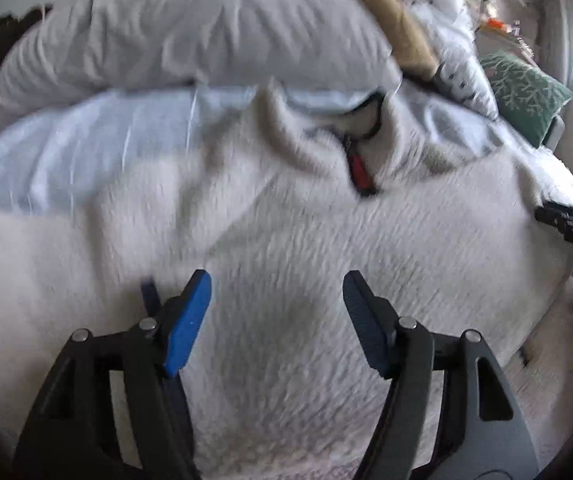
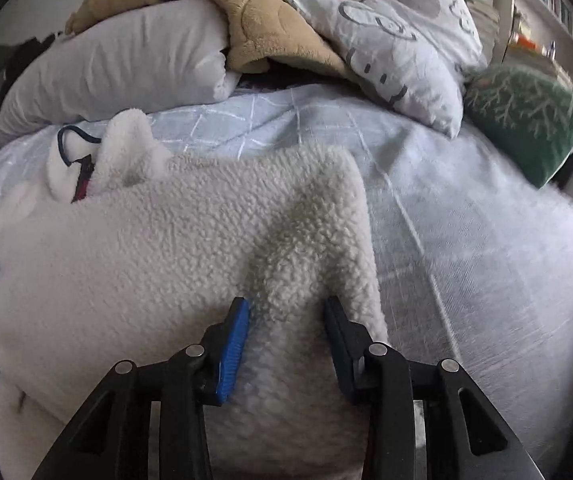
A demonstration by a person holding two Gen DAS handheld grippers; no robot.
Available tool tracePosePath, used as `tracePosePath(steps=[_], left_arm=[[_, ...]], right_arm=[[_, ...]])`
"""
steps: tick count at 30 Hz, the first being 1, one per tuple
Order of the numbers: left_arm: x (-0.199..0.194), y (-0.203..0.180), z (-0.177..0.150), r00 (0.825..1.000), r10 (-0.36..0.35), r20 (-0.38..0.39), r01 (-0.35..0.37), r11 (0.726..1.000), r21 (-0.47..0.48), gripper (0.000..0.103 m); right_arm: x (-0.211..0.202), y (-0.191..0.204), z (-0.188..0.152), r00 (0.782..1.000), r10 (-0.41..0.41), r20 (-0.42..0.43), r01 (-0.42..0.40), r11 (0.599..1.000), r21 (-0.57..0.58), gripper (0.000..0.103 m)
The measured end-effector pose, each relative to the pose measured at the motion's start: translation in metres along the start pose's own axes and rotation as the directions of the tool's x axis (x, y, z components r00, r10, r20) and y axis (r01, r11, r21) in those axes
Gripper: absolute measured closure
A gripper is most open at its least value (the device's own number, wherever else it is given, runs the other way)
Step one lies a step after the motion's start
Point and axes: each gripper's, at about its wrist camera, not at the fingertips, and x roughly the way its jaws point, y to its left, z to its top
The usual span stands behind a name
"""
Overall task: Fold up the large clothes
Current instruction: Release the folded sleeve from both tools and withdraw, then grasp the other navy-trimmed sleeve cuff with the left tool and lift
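Fleece jacket (image 2: 174, 240) is laid flat on the bed (image 2: 466, 220), one fold judged done, further folds left. Left gripper (image 1: 277, 300) is seen open and empty; right gripper (image 2: 286, 332) is part open, pile between the jaws, grip not discernible

Left gripper (image 1: 277, 280) angled downward, jaws spread wide, nothing between the blue pads (image 1: 188, 320). Right gripper (image 2: 286, 306) likewise tilted down, jaws parted less widely, straddling a fleece (image 2: 166, 240) ridge without pinching it.
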Motion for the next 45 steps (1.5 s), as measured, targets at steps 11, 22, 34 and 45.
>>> tracePosePath(steps=[11,22,34,45], left_arm=[[0.063,0.019,0.008,0.989,-0.132,-0.064,0.125,0.986,-0.107,0.029],[0.003,0.011,0.01,0.992,-0.056,-0.111,0.043,0.992,-0.114,0.024],[-0.169,0.055,-0.029,0.965,0.232,-0.124,-0.243,0.967,-0.08,0.015],[-0.16,0.109,-0.105,0.945,0.229,-0.233,-0.248,0.967,-0.055,0.014]], right_arm=[[0.085,-0.007,0.037,0.994,0.113,-0.009,-0.111,0.983,0.145,0.062],[0.023,0.023,0.029,0.998,0.049,-0.05,-0.043,0.993,0.111,0.041],[-0.14,0.082,0.018,0.995,0.095,0.033,-0.097,0.992,0.076,0.022],[-0.172,0.141,-0.025,0.968,0.249,0.016,-0.249,0.968,0.024,0.02]])
